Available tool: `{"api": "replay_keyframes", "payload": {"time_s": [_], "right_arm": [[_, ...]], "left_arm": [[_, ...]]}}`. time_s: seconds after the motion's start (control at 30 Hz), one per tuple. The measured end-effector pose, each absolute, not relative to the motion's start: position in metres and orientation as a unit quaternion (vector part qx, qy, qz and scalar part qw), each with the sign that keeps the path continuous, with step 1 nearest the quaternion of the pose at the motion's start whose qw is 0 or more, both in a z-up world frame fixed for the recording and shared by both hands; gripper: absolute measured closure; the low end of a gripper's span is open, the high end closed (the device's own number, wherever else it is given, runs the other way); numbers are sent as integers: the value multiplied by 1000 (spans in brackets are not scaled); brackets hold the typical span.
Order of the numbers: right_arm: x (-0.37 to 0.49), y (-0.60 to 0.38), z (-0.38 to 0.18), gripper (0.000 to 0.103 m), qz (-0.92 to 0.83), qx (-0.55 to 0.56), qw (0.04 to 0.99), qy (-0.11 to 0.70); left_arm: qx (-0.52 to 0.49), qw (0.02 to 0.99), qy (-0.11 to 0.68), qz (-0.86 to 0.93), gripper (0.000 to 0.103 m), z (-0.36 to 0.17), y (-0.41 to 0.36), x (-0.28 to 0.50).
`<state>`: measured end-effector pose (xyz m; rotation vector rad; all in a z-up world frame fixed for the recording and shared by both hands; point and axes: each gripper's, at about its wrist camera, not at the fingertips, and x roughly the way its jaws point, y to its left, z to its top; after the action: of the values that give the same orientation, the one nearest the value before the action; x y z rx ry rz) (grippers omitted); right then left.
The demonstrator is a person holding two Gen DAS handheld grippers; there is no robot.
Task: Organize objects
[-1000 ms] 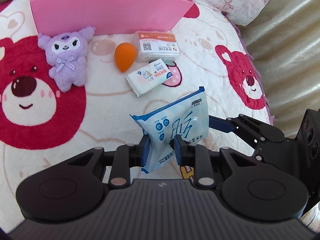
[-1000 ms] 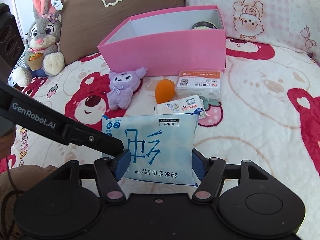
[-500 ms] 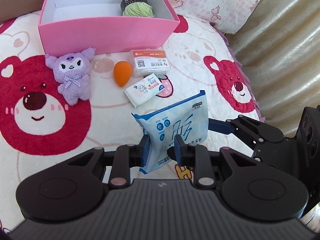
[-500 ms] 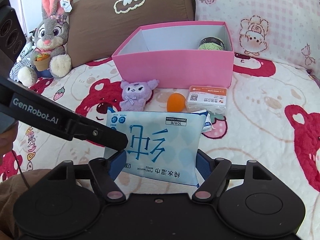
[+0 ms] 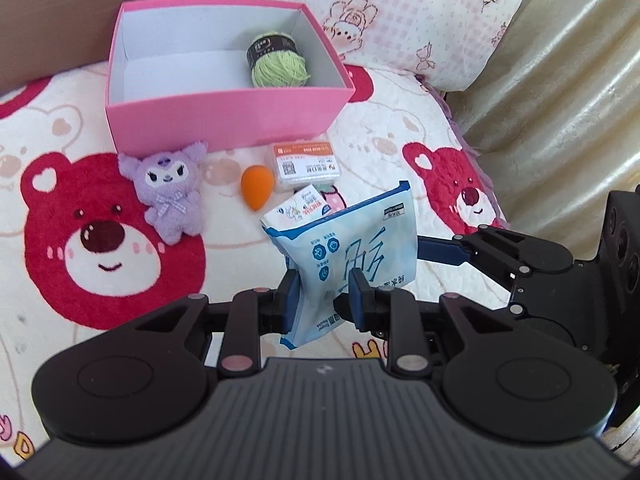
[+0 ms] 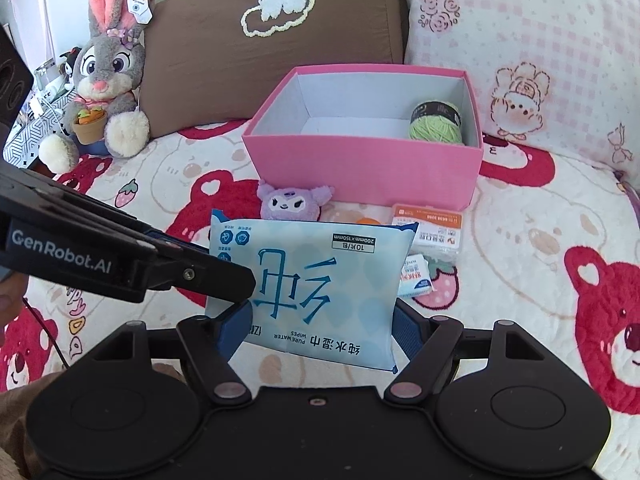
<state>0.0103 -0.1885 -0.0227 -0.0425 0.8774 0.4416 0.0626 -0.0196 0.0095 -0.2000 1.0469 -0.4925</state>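
Note:
Both grippers hold one light-blue wet-wipes pack up above the bear-print blanket. My left gripper is shut on its edge. My right gripper grips it across its width, and the pack fills the gap between the jaws. An open pink box stands beyond with a green yarn ball inside. In front of the box lie a purple plush, an orange sponge egg, a clear plastic case with an orange label and a small tissue pack.
A grey bunny plush and a brown pillow sit at the back left, a pink checked pillow at the back right. The blanket's right edge drops to a beige quilted surface.
Both grippers have risen with the wipes pack and tilted up. The box interior and yarn ball now show fully. Both grips on the pack are unchanged.

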Motion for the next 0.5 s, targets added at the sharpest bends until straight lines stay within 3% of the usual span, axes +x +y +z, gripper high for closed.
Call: {"api": "replay_keyframes", "payload": {"time_s": [0.5], "right_arm": [[32, -170, 5, 24, 215, -41, 887, 408]], "left_arm": [[-83, 846, 478, -219, 79, 37, -6, 82]]}}
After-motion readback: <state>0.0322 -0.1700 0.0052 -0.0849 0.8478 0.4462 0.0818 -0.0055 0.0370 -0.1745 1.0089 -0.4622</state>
